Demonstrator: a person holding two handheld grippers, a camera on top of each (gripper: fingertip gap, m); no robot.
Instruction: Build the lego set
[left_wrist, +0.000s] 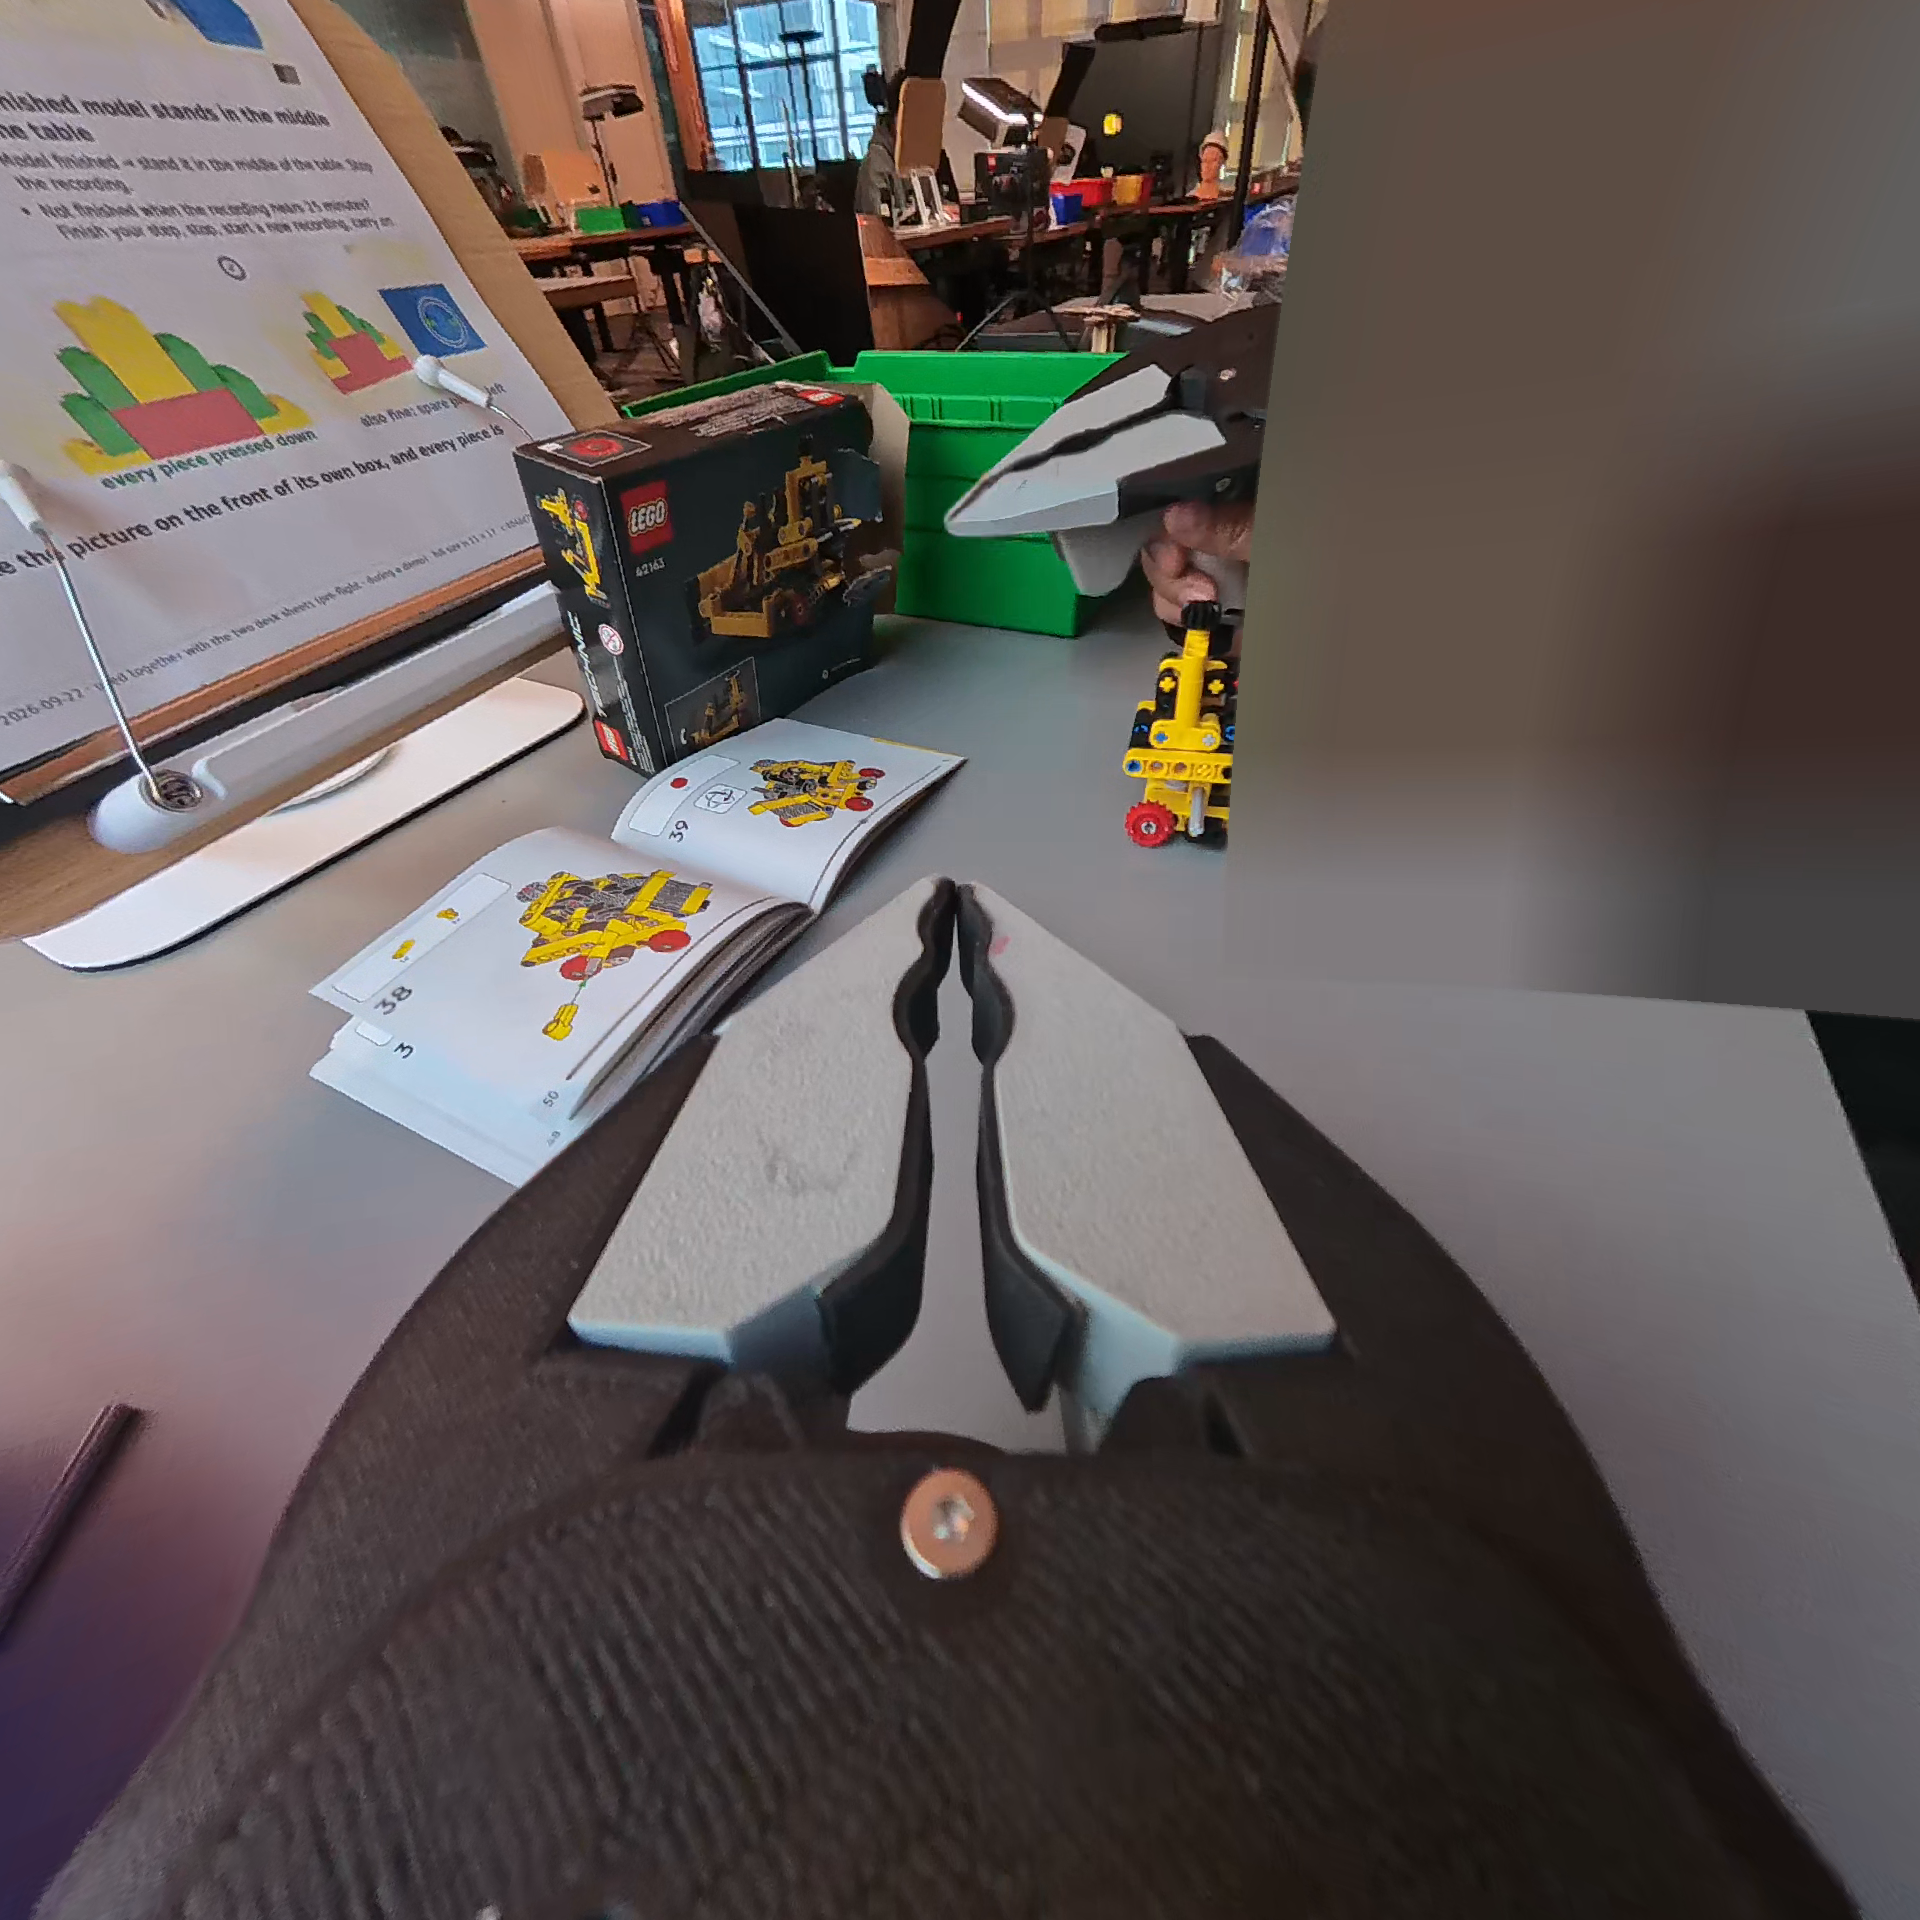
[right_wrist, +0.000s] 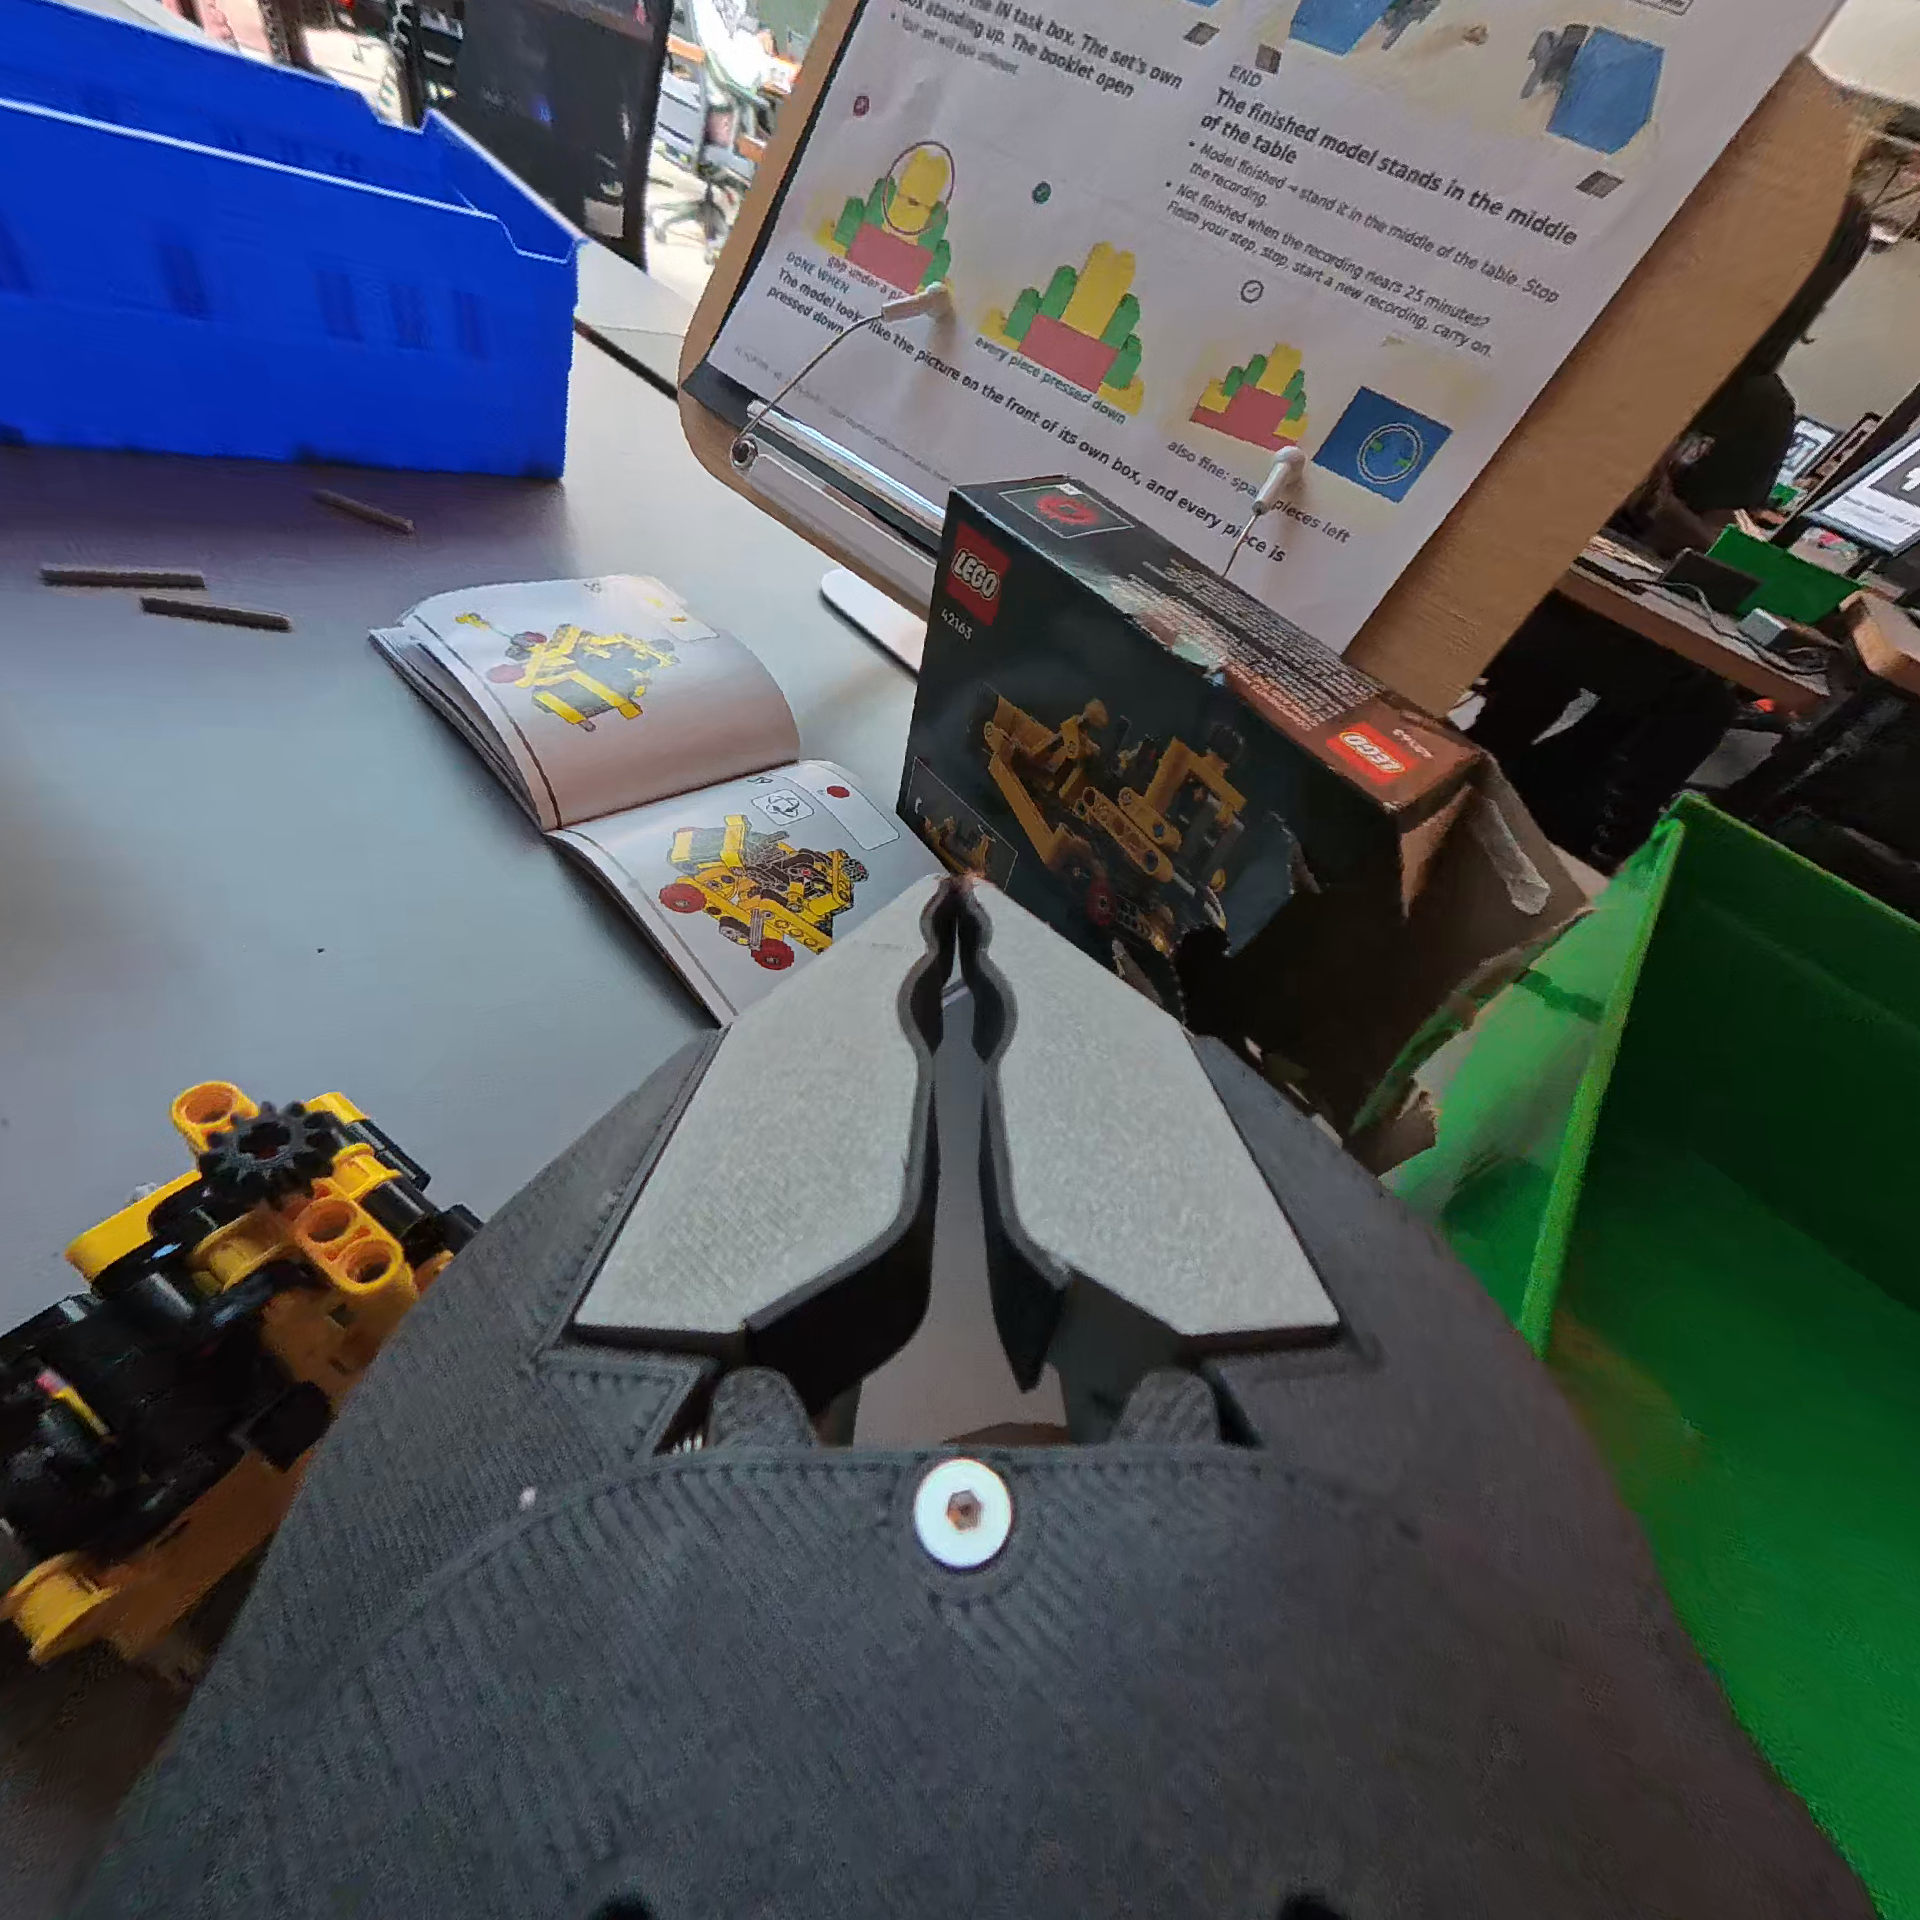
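Note:
The partly built yellow and black model (left_wrist: 1179, 727) stands on the grey table with red wheels at its base. In the right wrist view it (right_wrist: 208, 1299) lies at the lower left, a black gear on top. My left gripper (left_wrist: 956, 894) is shut and empty, its tips near the open instruction booklet (left_wrist: 623, 935). My right gripper (right_wrist: 956, 894) is shut and empty, above the table just right of the model. It also shows in the left wrist view (left_wrist: 1091, 468), held above the model. The booklet (right_wrist: 665, 769) lies open beyond the right gripper's tips.
The black set box (left_wrist: 717, 561) (right_wrist: 1164, 748) stands behind the booklet. A green bin (left_wrist: 987, 488) (right_wrist: 1714, 1247) is behind and right of it. A blue bin (right_wrist: 270, 301) sits at the far left. A sheet stand (left_wrist: 249, 416) (right_wrist: 1195, 260) rises at the back. Dark strips (right_wrist: 213, 613) lie on the table. There is about 20 cm between the tips of the two grippers.

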